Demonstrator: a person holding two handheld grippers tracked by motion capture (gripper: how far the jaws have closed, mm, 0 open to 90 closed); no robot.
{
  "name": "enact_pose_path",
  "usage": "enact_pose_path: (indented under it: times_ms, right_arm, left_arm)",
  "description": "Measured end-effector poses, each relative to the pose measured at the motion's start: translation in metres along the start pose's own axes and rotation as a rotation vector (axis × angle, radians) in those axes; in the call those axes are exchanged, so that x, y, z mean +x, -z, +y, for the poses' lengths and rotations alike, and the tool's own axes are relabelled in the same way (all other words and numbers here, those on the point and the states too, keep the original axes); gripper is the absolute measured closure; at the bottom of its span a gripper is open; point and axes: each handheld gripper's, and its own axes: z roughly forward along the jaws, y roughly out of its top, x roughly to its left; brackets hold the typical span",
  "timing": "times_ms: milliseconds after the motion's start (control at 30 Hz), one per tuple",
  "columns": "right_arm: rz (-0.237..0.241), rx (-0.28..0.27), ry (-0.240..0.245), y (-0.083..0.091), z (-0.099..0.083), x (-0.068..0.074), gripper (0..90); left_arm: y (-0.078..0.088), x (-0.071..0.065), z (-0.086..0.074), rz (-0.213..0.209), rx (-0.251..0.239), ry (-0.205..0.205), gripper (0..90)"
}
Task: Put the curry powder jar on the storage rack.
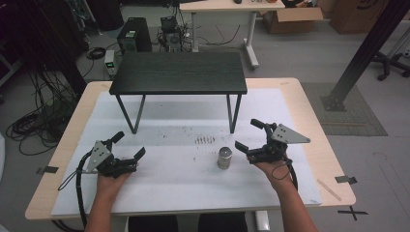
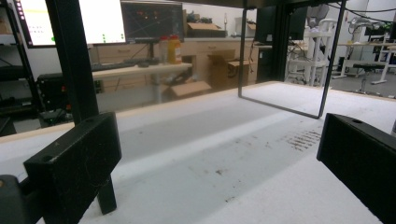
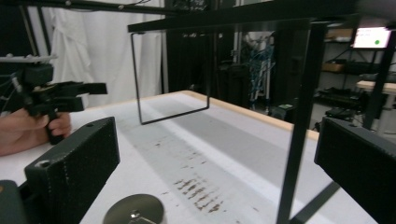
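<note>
Barely started, I'd say. Metal can (image 1: 224, 157) stands untouched at lower centre of the high view, just left of the right gripper (image 1: 247, 137), jaws wide, empty. Left gripper (image 1: 129, 145) at lower left, jaws wide too. Grasp and placement remain.

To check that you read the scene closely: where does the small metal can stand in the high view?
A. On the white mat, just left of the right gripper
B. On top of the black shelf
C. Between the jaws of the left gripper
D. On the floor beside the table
A: the metal can stands upright on the white mat, close beside the open right gripper and untouched.
</note>
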Motion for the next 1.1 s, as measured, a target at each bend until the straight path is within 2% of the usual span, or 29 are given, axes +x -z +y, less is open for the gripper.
enact_pose_path:
  times_ms: [167,500,700,933,1100]
  right_arm:
    - [0.037,0.028,0.010,-0.004,0.000,0.004,0.0]
    - [0.102,0.092,-0.005,-0.013,-0.004,0.008,0.0]
    - [0.158,0.159,0.019,-0.021,-0.006,0.014,0.0]
    - [0.185,0.194,0.006,-0.026,-0.009,0.015,0.0]
    - [0.228,0.270,-0.009,-0.034,-0.013,0.018,0.0]
  left_arm:
    - [0.000,0.000,0.000,0.000,0.000,0.000,0.2]
    - [0.000,0.000,0.000,0.000,0.000,0.002,0.2]
    - [0.000,0.000,0.000,0.000,0.000,0.000,0.2]
    - [0.000,0.000,0.000,-0.001,0.000,0.001,0.2]
    - [0.000,0.000,0.000,0.000,0.000,0.001,0.2]
